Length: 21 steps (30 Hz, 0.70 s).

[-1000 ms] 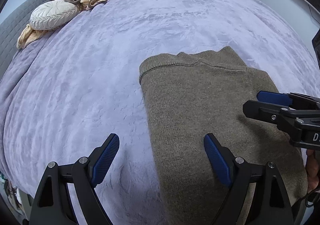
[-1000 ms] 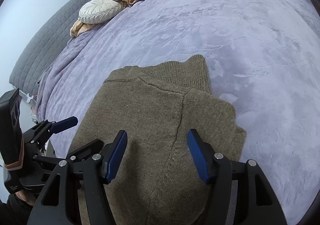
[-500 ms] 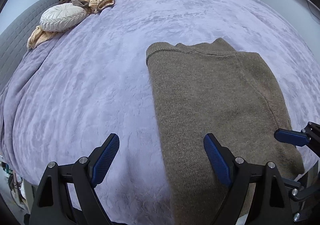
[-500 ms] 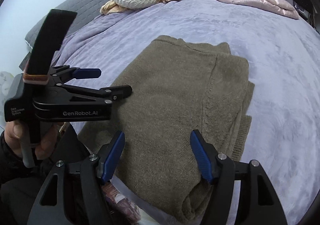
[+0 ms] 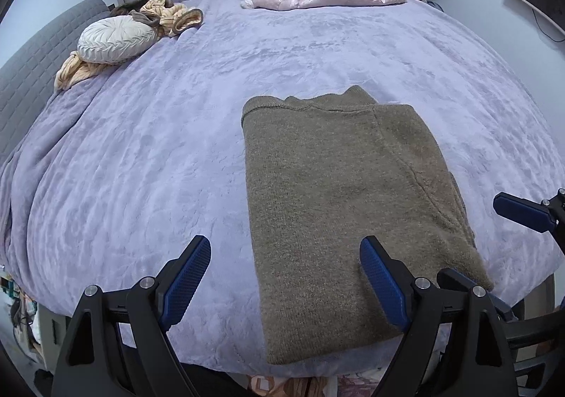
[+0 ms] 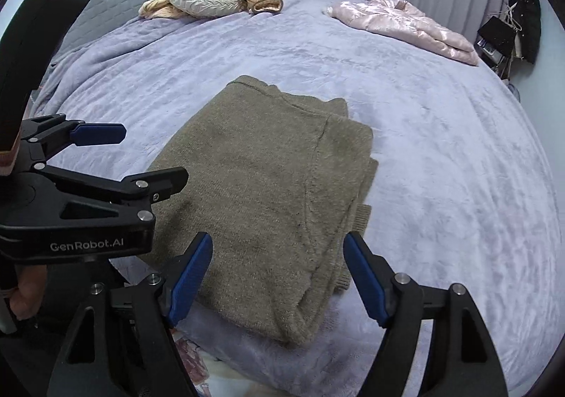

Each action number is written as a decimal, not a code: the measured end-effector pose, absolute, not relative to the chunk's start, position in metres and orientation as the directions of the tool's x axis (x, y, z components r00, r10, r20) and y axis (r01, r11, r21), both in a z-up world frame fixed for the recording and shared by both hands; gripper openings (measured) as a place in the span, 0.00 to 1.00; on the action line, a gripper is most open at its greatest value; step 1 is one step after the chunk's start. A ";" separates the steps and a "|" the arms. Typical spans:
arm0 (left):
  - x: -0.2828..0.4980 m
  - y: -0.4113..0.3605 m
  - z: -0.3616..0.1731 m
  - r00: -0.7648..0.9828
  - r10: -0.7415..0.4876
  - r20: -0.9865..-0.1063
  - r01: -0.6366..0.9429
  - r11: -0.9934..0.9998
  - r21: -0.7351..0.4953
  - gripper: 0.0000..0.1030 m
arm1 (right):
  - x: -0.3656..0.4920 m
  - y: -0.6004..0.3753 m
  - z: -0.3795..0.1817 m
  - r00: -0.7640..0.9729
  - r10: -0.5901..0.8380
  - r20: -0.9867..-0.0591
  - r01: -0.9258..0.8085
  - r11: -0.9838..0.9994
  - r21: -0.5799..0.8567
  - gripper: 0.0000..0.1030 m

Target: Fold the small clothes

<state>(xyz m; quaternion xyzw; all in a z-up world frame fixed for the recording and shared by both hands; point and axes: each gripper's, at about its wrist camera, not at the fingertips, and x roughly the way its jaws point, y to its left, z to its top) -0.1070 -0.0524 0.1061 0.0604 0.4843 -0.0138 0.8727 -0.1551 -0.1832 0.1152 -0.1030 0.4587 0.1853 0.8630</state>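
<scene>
Sweater lay folded lengthwise in the lower middle of both frames, on the blanket near the bed's front edge. Left gripper and right gripper hovered wide apart and empty above its near end. Judging by that, the next fold would go best with each claw pinching a near corner through all layers, lifting evenly, and laying hem onto collar.

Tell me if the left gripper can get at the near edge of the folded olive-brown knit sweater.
Probably yes: the left gripper is open, nothing lies between it and the folded olive-brown knit sweater.
</scene>
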 end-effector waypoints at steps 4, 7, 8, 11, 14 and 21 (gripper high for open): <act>-0.110 -0.053 0.105 0.523 0.042 -0.851 0.060 0.995 0.086 0.85 | -0.157 -0.174 0.122 0.526 0.181 -0.831 -0.412 0.909 -0.063 0.78; -0.114 -0.050 0.101 0.516 0.053 -0.855 0.040 0.995 0.086 0.85 | -0.155 -0.166 0.118 0.519 0.159 -0.840 -0.412 0.907 -0.083 0.78; -0.115 -0.050 0.100 0.518 0.054 -0.854 0.041 0.995 0.088 0.85 | -0.156 -0.166 0.117 0.519 0.155 -0.841 -0.408 0.909 -0.085 0.78; -0.114 -0.049 0.099 0.513 0.058 -0.857 0.036 0.995 0.089 0.85 | -0.154 -0.168 0.113 0.506 0.156 -0.848 -0.403 0.912 -0.073 0.78; -0.112 -0.047 0.098 0.508 0.023 -0.861 0.040 0.998 0.050 0.85 | -0.151 -0.170 0.108 0.493 0.148 -0.858 -0.394 0.917 -0.068 0.78; -0.111 -0.043 0.100 0.535 0.044 -0.844 0.010 0.998 0.058 0.85 | -0.147 -0.166 0.106 0.489 0.134 -0.862 -0.396 0.915 -0.083 0.78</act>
